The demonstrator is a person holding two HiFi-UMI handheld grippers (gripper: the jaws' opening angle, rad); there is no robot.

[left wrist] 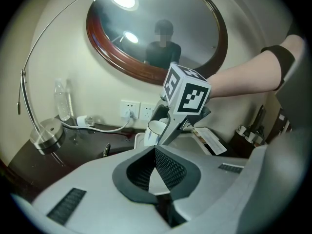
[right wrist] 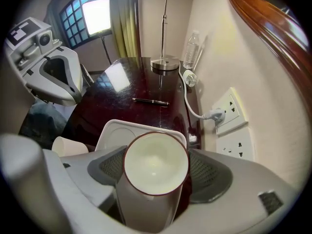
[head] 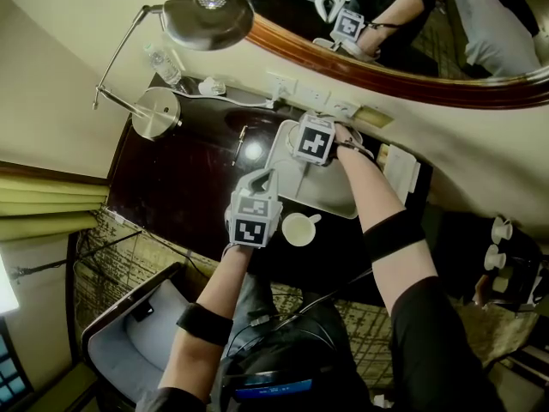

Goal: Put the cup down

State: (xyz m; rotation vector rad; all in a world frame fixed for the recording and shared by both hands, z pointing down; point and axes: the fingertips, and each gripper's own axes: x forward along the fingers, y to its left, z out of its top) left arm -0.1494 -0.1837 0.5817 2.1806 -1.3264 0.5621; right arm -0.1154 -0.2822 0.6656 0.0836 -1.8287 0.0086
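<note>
**A:** Where is the cup (right wrist: 155, 165)?

**B:** In the right gripper (right wrist: 157, 175). The jaws are spread wide and pinch its sides, with the mouth facing up. It hangs over the white tray (right wrist: 111, 130), which lies along the back edge of the desk (right wrist: 97, 112), under the wall sockets (right wrist: 229, 113). I can't tell whether its base touches the tray.

**A:** And the left gripper (left wrist: 156, 175)?

**B:** Its jaws are pressed together with nothing between them. It hovers over the front edge of the desk, near a second cup (head: 300, 228) that stands just beside the tray.

**A:** So what could spoil the put-down?

**B:** Mostly letting go too soon. If the jaws part while the base is off the tray, the cup drops, and it could rock over or chip.

**A:** Does the tray's rim matter?

**B:** I think so. In the right gripper view the cup sits over the near side of the tray. If it lands half on the raised rim it would stand tilted, then tip as the jaws open.

**A:** Anything else?

**B:** If one pad clings to the glazed wall during release, pulling away could drag the cup sideways. The left gripper should also hold off, since a nudge could push the second cup off the front edge.
</note>
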